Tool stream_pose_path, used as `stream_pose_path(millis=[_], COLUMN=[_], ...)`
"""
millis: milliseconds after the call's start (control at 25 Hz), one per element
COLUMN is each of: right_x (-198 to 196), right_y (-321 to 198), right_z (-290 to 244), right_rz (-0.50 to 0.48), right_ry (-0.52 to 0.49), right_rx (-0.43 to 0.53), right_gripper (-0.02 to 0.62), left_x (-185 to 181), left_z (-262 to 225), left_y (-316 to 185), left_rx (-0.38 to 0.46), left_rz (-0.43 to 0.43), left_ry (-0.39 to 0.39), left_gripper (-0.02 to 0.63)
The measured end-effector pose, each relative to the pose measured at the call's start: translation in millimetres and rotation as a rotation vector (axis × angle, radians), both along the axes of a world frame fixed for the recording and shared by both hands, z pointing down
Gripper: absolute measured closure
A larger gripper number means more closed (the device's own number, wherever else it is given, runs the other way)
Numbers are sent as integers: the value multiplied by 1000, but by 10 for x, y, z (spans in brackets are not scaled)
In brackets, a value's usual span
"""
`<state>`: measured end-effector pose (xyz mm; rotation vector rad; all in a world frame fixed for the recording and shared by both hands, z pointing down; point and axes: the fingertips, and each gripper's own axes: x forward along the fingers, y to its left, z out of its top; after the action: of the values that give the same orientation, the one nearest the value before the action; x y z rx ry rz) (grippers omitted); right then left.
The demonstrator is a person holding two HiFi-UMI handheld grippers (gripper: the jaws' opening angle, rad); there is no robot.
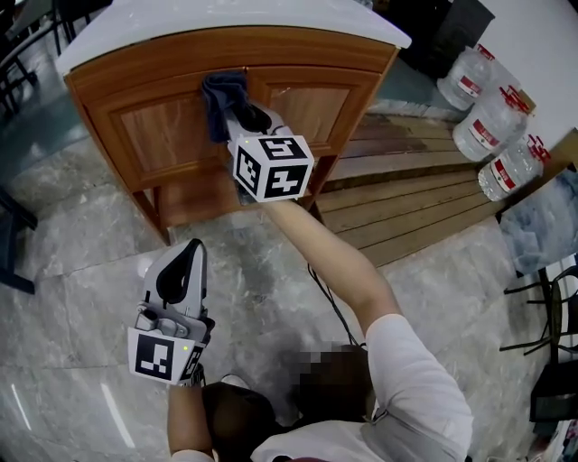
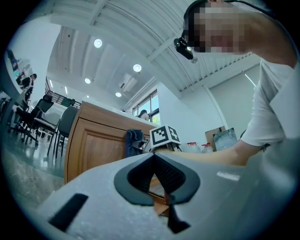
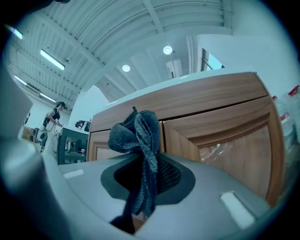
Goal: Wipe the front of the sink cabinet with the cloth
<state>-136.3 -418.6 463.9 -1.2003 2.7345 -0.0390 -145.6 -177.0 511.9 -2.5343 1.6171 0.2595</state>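
A dark blue cloth is bunched against the upper front of the wooden sink cabinet, near the seam between its two doors. My right gripper is shut on the cloth, which sticks up from between its jaws just before the cabinet front. My left gripper hangs low over the marble floor, well short of the cabinet, its jaws shut with nothing between them. From the left gripper view the cabinet, the cloth and the right gripper's marker cube show ahead.
A white countertop caps the cabinet. Wooden planks lie on the floor to the right, with three large water bottles beyond. Black chair legs stand at the left edge and a dark frame at the right.
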Motion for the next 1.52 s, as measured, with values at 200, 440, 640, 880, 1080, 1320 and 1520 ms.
stream_pose_path(millis=[200,440,640,880,1080,1320,1520], right_x=[230,506,726,1050,1218,1451,1717], right_y=[-85,-162,-231,-418,-498,-575,-653], right_z=[-50,-46,7,64,87,136,154], right_rz=[47,97,139,207,238,301,359], right_ry=[-16,-13,-10,-24,-8,-17,-10], right_rx=[8,12,3,-18,-4,-9,-15], right_gripper=[522,522,522,523,522,522,522], left_x=[0,33,72,84,96,111,153], left_z=[1,-2,-9,3,10,8,16], left_y=[-7,4,12,10,-15,-22,-27], left_rx=[2,3,4,-2,-3,-6,-8], left_rz=[1,9,9,12,14,11,20], left_ry=[-1,-6,-16,-26,-29,-35,-39], left_gripper=[607,607,607,607,607,607,607])
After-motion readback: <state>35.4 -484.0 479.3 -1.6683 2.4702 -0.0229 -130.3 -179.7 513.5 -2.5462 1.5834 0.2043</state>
